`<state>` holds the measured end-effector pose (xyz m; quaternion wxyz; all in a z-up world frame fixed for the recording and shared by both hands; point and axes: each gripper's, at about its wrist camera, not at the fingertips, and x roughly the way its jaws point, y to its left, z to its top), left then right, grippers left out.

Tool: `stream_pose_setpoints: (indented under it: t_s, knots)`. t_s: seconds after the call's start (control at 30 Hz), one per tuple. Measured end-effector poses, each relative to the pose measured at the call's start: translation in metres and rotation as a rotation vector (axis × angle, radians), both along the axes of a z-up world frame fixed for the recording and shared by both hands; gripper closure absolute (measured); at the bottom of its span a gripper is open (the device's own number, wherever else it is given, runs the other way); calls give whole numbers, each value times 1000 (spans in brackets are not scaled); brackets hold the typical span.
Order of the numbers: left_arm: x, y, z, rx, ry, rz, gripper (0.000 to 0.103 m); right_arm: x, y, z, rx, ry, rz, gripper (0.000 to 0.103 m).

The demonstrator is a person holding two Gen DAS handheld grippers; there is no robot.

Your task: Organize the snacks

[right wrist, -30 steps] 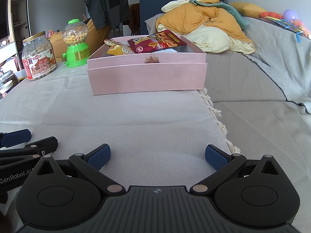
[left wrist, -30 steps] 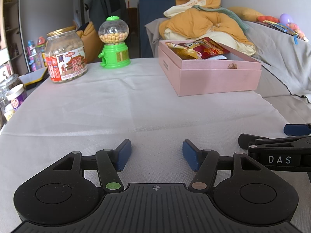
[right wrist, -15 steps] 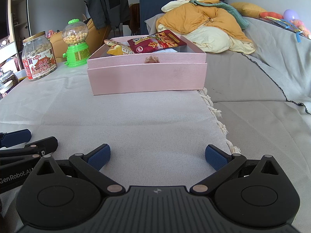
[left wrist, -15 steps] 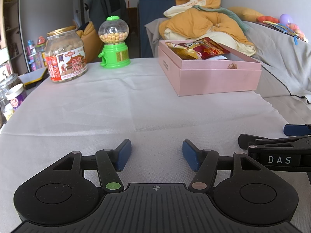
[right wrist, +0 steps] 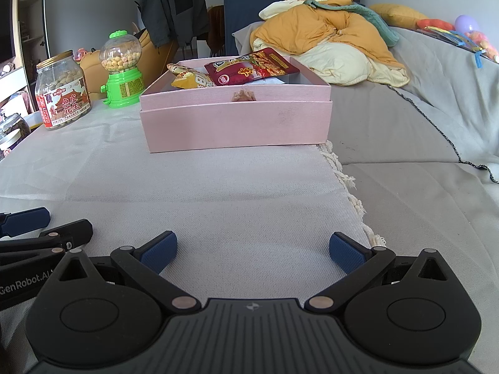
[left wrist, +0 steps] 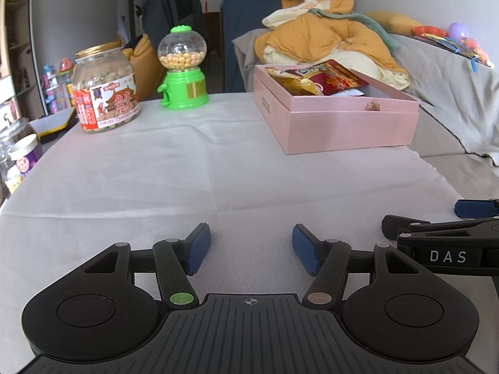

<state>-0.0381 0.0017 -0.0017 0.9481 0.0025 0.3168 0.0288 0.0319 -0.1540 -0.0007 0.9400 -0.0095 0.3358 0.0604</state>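
Both wrist cameras are sitting low over the white-clothed table [left wrist: 193, 168], looking forward along their tools toward the far end. The left view is catching the pink box [left wrist: 349, 127] at one o'clock; the right view is facing it [right wrist: 237, 124] at twelve, nearer. Both are sharing the peanut jar [left wrist: 104, 90] and green candy dispenser [right wrist: 123, 68].

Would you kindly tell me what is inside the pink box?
The pink box holds a red snack packet and a yellow one, both poking above the rim. Its front wall hides the floor and anything lying lower.
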Motion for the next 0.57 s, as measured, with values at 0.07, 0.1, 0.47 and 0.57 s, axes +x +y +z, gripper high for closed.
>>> stream_pose_setpoints:
  t_s: [0.07, 0.1, 0.47, 0.57]
  knots:
    - [0, 0, 0, 0, 0, 0, 37, 0, 0, 0, 0, 0, 0, 0]
    - [0, 0, 0, 0, 0, 0, 37, 0, 0, 0, 0, 0, 0, 0]
    - [0, 0, 0, 5, 0, 0, 37, 0, 0, 0, 0, 0, 0, 0]
    - [0, 0, 0, 7, 0, -1, 37, 0, 0, 0, 0, 0, 0, 0]
